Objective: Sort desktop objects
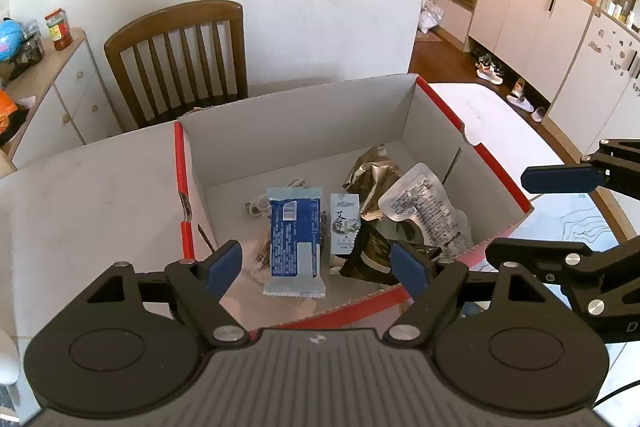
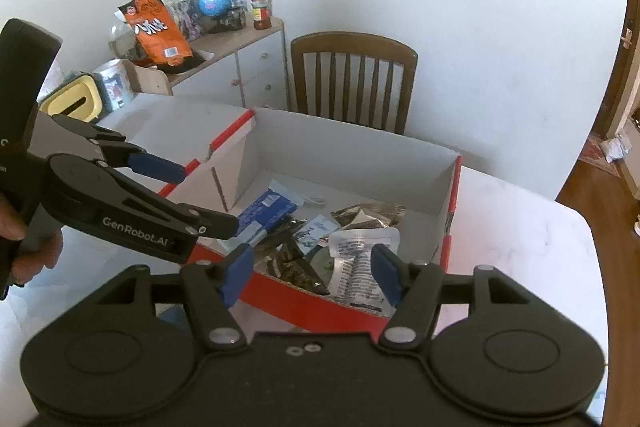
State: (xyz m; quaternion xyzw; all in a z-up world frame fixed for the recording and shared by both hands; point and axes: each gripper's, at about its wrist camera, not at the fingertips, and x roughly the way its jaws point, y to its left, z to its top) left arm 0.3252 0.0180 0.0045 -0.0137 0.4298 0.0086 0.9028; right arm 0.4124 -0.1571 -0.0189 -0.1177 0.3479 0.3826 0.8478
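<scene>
left gripper (image 1: 318, 263) poised above the near rim of the red-and-white box (image 1: 304, 123), fingers spread, nothing between them; right gripper (image 2: 312, 277) alongside, likewise released and empty; inside the box lie a blue packet (image 1: 294, 241), a small white carton (image 1: 343, 227), a clear pouch (image 1: 424, 207) and a dark foil bag (image 1: 370, 175).

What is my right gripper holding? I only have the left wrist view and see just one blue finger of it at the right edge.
Observer: Nothing. The right wrist view shows the right gripper open and empty, over the box's near red wall.
Operator: What shows between its fingers?
Observer: The clear pouch, lying in the box, not gripped.
Operator: What is the orange thing at my left edge?
Observer: An orange snack bag, propped on the cabinet left of the chair.
</scene>
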